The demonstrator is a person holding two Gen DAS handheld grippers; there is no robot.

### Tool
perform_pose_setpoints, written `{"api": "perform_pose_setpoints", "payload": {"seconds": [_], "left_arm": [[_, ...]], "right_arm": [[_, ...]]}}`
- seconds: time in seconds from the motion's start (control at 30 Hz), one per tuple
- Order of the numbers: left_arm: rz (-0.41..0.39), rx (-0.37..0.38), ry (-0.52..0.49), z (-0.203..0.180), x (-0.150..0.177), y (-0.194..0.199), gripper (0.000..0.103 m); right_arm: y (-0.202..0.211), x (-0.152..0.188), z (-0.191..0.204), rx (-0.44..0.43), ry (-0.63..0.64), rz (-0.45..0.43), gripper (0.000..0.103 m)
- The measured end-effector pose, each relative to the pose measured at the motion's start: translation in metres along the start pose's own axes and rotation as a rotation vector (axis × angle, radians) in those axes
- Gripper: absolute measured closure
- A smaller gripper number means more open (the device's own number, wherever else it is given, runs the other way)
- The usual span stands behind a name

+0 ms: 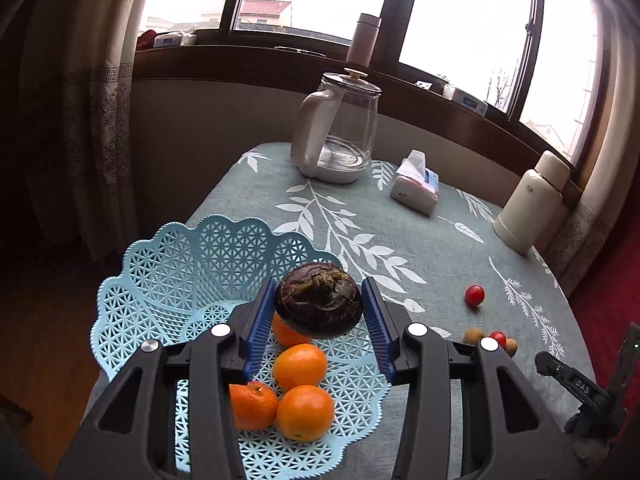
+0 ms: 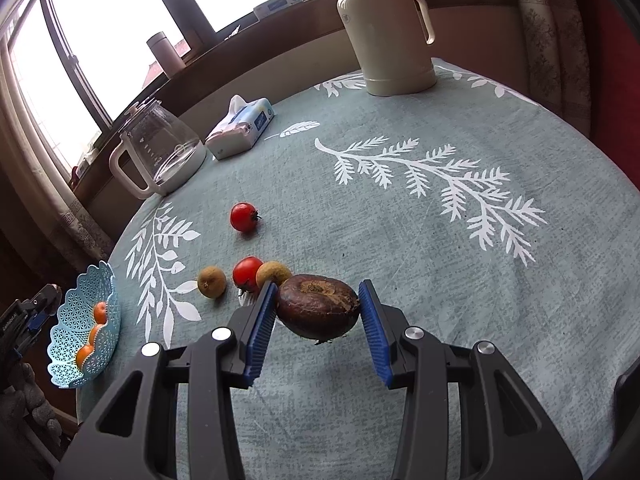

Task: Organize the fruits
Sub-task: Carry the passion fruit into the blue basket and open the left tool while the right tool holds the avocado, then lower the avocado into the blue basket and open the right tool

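My left gripper [image 1: 319, 322] is shut on a dark brown round fruit [image 1: 319, 300] and holds it above the light blue lattice basket [image 1: 176, 264]. Several oranges [image 1: 300, 366] lie in the basket under the fingers. My right gripper [image 2: 318, 318] is shut on a second dark brown fruit [image 2: 318, 306], low over the tablecloth. Just beyond its left finger lie a red cherry tomato [image 2: 247, 273] and two small tan fruits [image 2: 211, 281]. Another tomato [image 2: 243, 217] sits farther out. In the right wrist view the basket [image 2: 68, 344] stands at the table's left edge.
A glass kettle [image 1: 336, 136], a tissue pack [image 1: 416, 184] and a cream thermos [image 1: 532, 204] stand along the table's far side below the window. The round table [image 2: 440, 260] has a teal leaf-print cloth. Its edge drops off close behind the basket.
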State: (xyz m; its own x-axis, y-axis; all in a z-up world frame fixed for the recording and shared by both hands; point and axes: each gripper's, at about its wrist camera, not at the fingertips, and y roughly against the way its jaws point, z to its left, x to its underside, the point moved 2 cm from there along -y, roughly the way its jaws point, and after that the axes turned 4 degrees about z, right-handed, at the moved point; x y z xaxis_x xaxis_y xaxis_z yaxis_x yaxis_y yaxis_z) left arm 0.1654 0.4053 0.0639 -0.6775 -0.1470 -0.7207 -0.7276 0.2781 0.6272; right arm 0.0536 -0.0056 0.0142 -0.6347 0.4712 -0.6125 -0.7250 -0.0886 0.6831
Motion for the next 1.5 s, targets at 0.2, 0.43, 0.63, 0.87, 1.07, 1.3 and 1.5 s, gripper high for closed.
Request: {"api": "perform_pose_setpoints", "payload": {"seconds": [0.2, 0.43, 0.63, 0.87, 1.07, 1.3, 1.5], "left_arm": [[-0.003, -0.045, 0.05, 0.023, -0.003, -0.003, 0.058], [-0.01, -0.057, 0.087, 0.03, -0.006, -0.001, 0.039], [-0.042, -0.051, 0.108, 0.034, -0.011, 0.012, 0.021], [-0.072, -0.045, 0.145, 0.04, -0.015, 0.024, 0.016], [-0.074, -0.034, 0.147, 0.041, -0.016, 0.026, 0.015], [-0.089, -0.023, 0.154, 0.043, -0.02, 0.031, 0.015], [-0.103, -0.008, 0.172, 0.048, -0.023, 0.037, 0.015]], "right_arm": [[0.0, 0.001, 0.005, -0.007, 0.011, 0.002, 0.06], [0.004, 0.003, 0.011, -0.026, 0.024, 0.002, 0.06], [0.007, 0.002, 0.029, -0.102, 0.034, 0.034, 0.06], [0.011, -0.002, 0.08, -0.197, 0.121, 0.06, 0.06], [0.005, 0.002, 0.13, -0.273, 0.19, 0.107, 0.06], [-0.012, 0.016, 0.178, -0.319, 0.244, 0.174, 0.06], [-0.029, 0.02, 0.215, -0.344, 0.265, 0.223, 0.06]]}}
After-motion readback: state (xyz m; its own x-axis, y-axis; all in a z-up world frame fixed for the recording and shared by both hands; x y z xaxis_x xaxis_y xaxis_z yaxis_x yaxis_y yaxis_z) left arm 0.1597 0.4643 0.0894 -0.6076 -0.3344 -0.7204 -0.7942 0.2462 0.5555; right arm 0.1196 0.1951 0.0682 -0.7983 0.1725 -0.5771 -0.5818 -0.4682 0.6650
